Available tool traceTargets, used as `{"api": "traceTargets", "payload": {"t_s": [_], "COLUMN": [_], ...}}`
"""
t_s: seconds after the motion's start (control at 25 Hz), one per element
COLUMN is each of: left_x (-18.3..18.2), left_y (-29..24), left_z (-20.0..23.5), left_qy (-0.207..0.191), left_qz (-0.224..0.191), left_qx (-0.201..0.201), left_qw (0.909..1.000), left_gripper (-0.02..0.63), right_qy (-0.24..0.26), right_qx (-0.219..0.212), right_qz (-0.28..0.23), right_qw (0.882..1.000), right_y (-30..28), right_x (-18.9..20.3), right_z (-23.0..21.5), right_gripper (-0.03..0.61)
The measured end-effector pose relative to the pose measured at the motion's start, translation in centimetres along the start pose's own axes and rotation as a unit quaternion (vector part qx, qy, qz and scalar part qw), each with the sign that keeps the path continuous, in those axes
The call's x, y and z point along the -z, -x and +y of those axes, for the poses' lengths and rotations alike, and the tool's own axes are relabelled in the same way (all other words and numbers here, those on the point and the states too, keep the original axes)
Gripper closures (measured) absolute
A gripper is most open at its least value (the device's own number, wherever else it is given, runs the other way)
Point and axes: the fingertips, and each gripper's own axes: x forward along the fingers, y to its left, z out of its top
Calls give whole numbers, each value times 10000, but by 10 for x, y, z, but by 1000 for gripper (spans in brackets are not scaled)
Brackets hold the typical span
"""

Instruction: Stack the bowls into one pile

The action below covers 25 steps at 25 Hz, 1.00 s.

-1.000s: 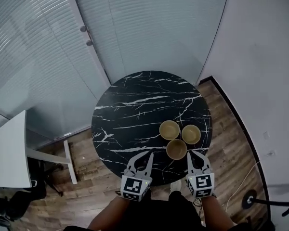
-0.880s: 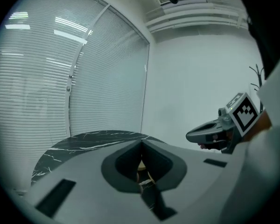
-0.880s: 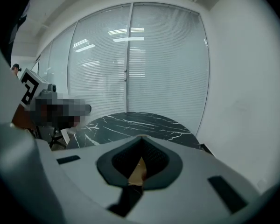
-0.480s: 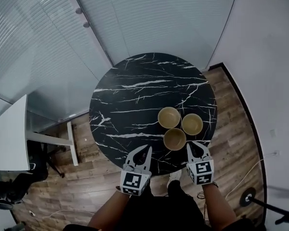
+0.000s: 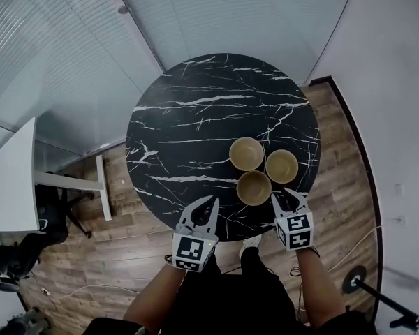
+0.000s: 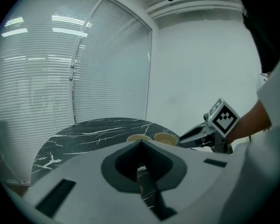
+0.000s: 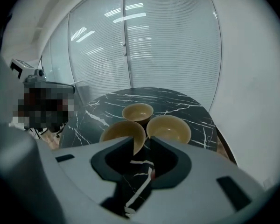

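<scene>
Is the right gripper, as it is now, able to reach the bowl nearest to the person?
Probably yes. The right gripper, whose jaws have just been opening with nothing between them, hangs close to that bowl, and nothing blocks the way.

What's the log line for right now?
bowls: three, unstacked on table | right gripper: jaws just opening, nothing between | left gripper: jaws shut
</scene>
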Motion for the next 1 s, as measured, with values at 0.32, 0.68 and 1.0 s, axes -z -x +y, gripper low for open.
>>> {"api": "traceTargets", "payload": {"t_s": [0.32, 0.68, 1.0], "left_x": [6, 11, 14], "left_y": [-3, 0, -1], "left_z": [5, 10, 15], "left_qy": [-116, -147, -189], "left_qz": [87, 208, 283], "left_qx": [-41, -78, -149], "left_qw": [9999, 9996, 9993], "left_gripper": [604, 604, 604], "right_qy": [-510, -1057, -1337], "right_qx": [-36, -7, -247], "right_qz": [331, 624, 561], "right_qw": [9981, 9924, 9891], "right_y": [-27, -44, -50], "right_x": [15, 29, 28], "right_z": [9, 7, 13], "right_gripper": [456, 457, 489]}}
